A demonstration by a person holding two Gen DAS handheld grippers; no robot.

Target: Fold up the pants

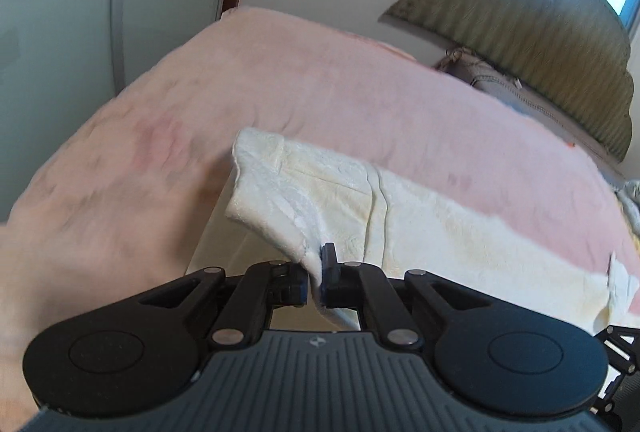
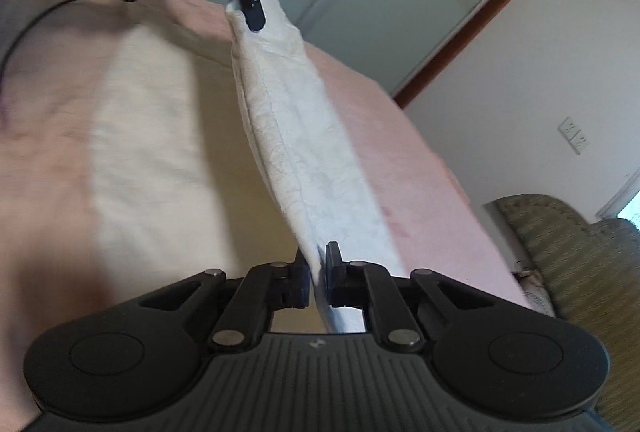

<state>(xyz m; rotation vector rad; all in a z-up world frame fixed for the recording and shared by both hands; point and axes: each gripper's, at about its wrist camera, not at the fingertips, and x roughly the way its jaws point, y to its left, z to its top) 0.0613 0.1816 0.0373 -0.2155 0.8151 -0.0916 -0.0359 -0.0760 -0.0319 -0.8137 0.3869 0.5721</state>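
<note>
Now white textured pants (image 2: 296, 136), taut between both tools

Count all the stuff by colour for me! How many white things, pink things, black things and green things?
White: 1, the pants
Pink: 1, the bed cover
Black: 2, the left gripper and the right gripper, both clamped on the pants
Green: 1, the headboard
Total: 5

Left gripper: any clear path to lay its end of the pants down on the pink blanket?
Probably yes. The left gripper is shut on the white pants, the right gripper is shut on the other end, and the pink blanket beyond shows bare, with nothing in the way.
</note>
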